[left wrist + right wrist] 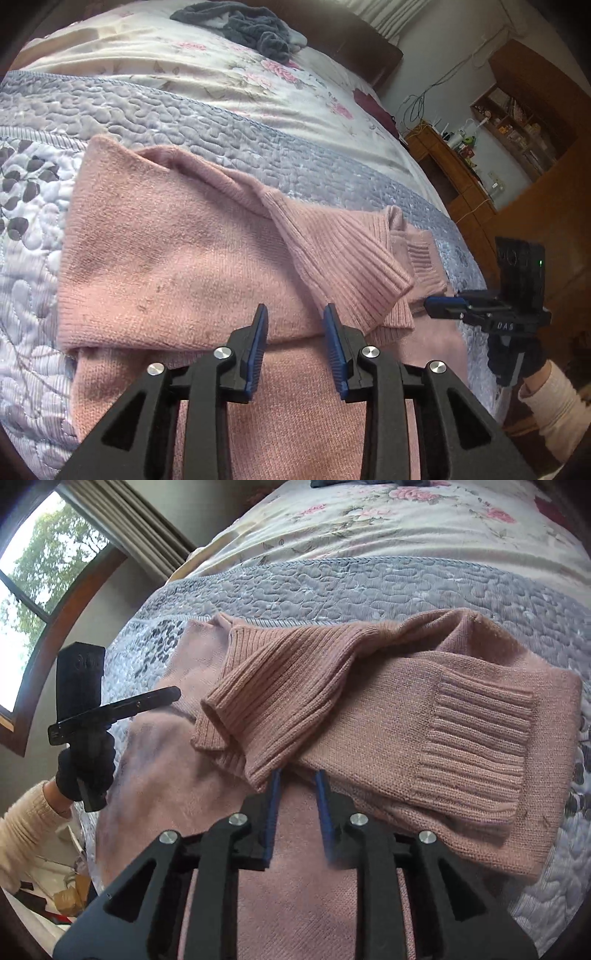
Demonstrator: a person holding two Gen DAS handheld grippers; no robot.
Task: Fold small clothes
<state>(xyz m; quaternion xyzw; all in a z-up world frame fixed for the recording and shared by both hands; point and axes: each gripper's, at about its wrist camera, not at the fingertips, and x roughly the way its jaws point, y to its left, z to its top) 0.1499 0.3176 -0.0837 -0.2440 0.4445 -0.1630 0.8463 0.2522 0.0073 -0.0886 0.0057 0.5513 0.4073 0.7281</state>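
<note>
On the bed's quilted grey-blue cover (258, 147) lies a pink sweater (166, 240), partly folded, both ribbed sleeves (295, 686) crossed over its body. Left tongs (295, 321) and right tongs (298, 786) hover over it released, grasping nothing. Beyond are a floral sheet (221, 74), a wooden desk (454, 166) and a curtained window (33, 572).

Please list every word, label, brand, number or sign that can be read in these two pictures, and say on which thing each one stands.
"DAS": white letters on the black body of the right gripper, seen from the left wrist view.
Embossed marks on the black plate above it: too faint to read.
Same plate on the left gripper: marks unreadable.
Pink sweater, quilt: no text.
</note>
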